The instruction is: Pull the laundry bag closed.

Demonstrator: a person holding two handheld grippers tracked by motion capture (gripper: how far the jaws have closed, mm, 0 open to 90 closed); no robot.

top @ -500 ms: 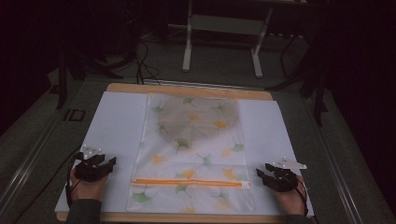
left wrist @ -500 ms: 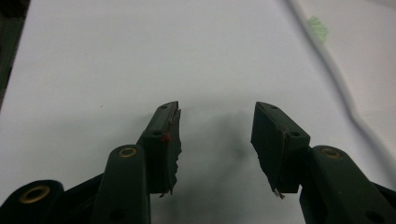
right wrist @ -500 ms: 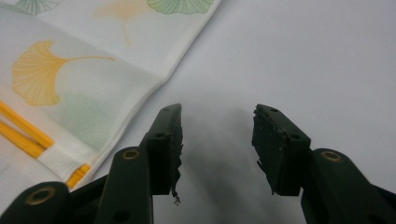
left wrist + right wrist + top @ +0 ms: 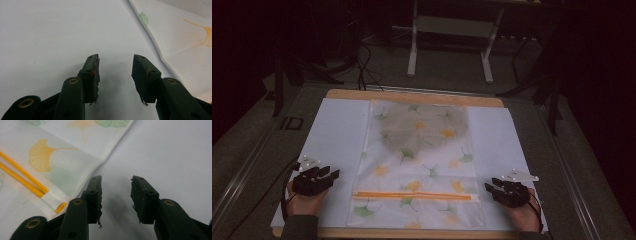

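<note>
A white mesh bag (image 4: 419, 160) printed with green and orange ginkgo leaves lies flat in the middle of the table, with something greyish inside its far half. An orange zipper (image 4: 414, 196) runs across it near the front edge. My left gripper (image 4: 331, 176) rests open on the white sheet left of the bag, nothing between its jaws (image 4: 115, 72); the bag's edge (image 4: 160, 47) lies off to its right. My right gripper (image 4: 490, 188) rests open just right of the zipper's end (image 4: 53, 200), its jaws empty (image 4: 116, 195) over bare sheet.
A white sheet (image 4: 337, 135) covers a wooden board (image 4: 412, 95) on the table. Beyond the table's far edge stand a white metal frame (image 4: 452, 30) and dark cables on the floor. Bare sheet lies on both sides of the bag.
</note>
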